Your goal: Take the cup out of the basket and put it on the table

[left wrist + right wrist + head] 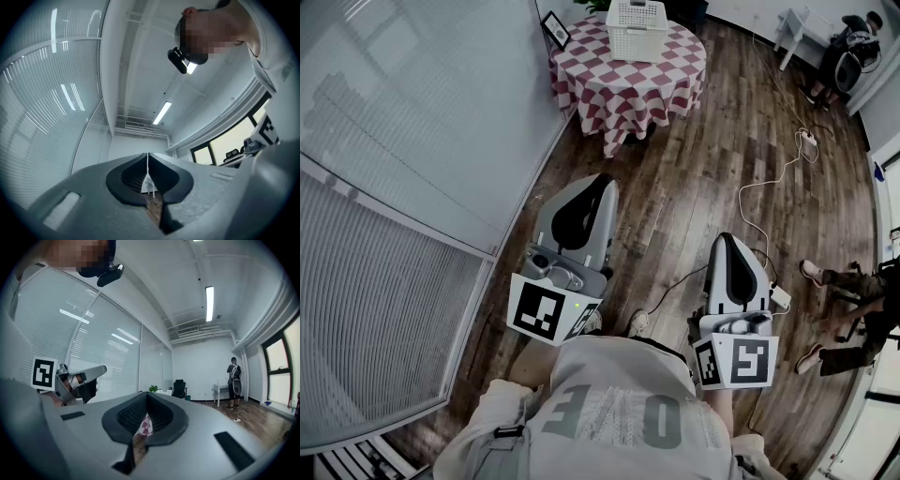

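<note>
A white slatted basket [636,28] stands on a round table with a red-and-white checked cloth [630,80] at the far end of the room. No cup shows; the inside of the basket is hidden from here. My left gripper [602,178] is held in front of my chest, well short of the table, and points up toward the ceiling in its own view, jaws together [148,157] with nothing between them. My right gripper [727,236] is beside it, also far from the table. Its jaws meet at the tip [146,394] and hold nothing; the checked cloth [146,426] shows through the gap below.
A glass wall with blinds [412,187] runs along the left. A small picture frame [555,31] stands on the table beside the basket. A white cable and power strip [806,139] lie on the wooden floor. One person sits at the right [853,291], another stands by a white desk [797,33].
</note>
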{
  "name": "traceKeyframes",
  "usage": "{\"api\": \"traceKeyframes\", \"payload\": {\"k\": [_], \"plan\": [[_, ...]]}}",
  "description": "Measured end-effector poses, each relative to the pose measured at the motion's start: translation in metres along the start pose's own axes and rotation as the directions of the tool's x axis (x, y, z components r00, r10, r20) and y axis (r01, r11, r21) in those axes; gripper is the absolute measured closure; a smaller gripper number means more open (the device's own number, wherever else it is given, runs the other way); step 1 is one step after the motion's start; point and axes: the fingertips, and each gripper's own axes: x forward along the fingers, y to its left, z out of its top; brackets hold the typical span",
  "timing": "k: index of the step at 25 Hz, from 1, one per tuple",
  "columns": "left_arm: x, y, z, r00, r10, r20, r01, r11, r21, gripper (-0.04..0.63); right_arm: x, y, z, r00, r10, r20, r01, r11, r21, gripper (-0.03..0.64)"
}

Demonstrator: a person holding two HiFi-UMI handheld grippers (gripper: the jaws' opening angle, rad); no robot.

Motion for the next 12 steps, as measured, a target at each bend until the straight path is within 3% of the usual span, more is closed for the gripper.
{"api": "traceKeyframes", "payload": {"k": [4,8,12], "plan": [[0.001,-0.009,0.004,1.0,0.001,-0.005,-0.001,0.999,-0.042,0.581,-0.017,0.0,0.0,1.0,-0.013,-0.023,0.012,1.0,-0.013,0.607],[0.005,-0.014,0.004,0.999,0.011,-0.033,-0.013,0.999,-0.047,0.581,-0.025,-0.01,0.001,0.999,-0.038,0.006,0.038,0.998,0.056,0.607],[0.007,-0.014,-0.008,0.996,0.047,-0.082,-0.054,0.995,-0.079,0.581,-0.021,-0.009,0.008,0.997,-0.01,0.077,0.003,0.996,0.088,0.607]]}}
